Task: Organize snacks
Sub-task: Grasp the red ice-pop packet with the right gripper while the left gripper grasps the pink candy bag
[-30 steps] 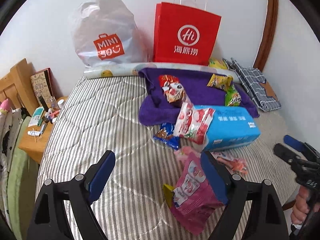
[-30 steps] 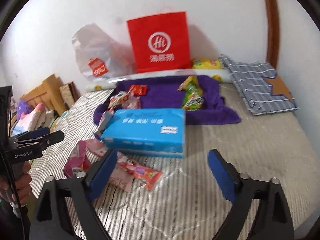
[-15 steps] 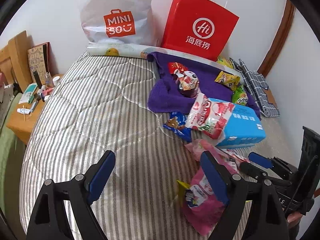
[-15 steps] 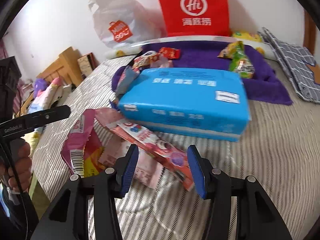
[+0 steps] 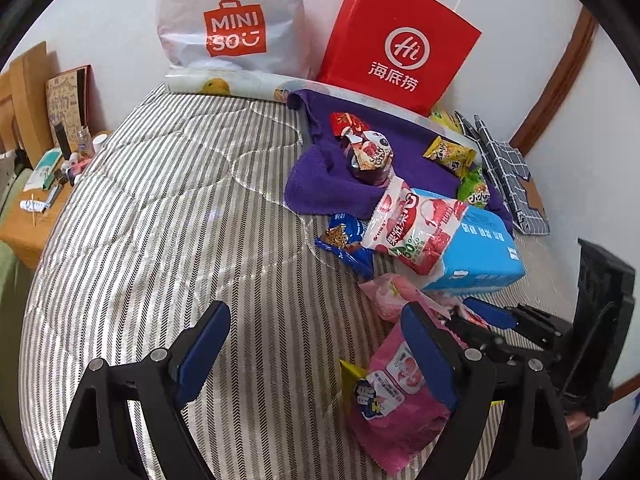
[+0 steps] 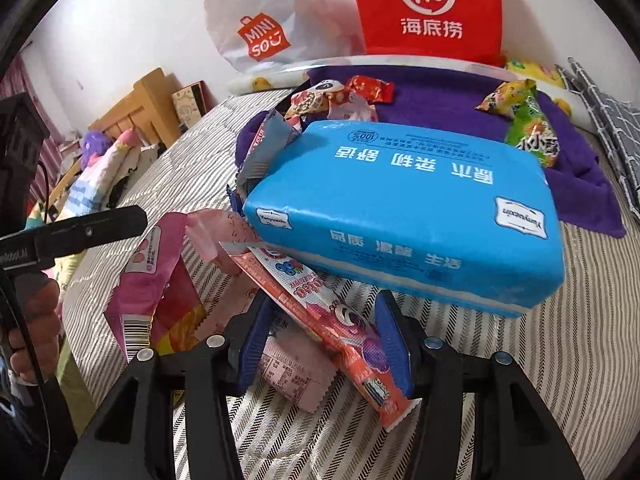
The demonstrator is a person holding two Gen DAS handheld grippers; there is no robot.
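Right gripper [image 6: 322, 334] low over the striped mattress [image 5: 168, 216], fingers part-way closed either side of a long red-pink candy packet [image 6: 320, 300]; pads near its edges, firm contact cannot be told. The packet's far end is tucked under the blue tissue pack [image 6: 408, 208]; a pale pink wrapper [image 6: 296, 376] lies beneath it.

Left gripper [image 5: 316, 344] spread wide, holding nothing, above bare mattress. Its right finger [image 5: 426, 356] overlaps a pink snack bag [image 5: 396, 400] in view.

A red-and-white lychee candy bag [image 5: 412, 228] leans on the tissue pack, with a blue snack pouch [image 5: 346, 242] just beside. More snacks sit on the purple towel [image 5: 320, 184]. Red paper bag [image 5: 400, 40] and white Miniso bag [image 5: 232, 20] stand against the wall.
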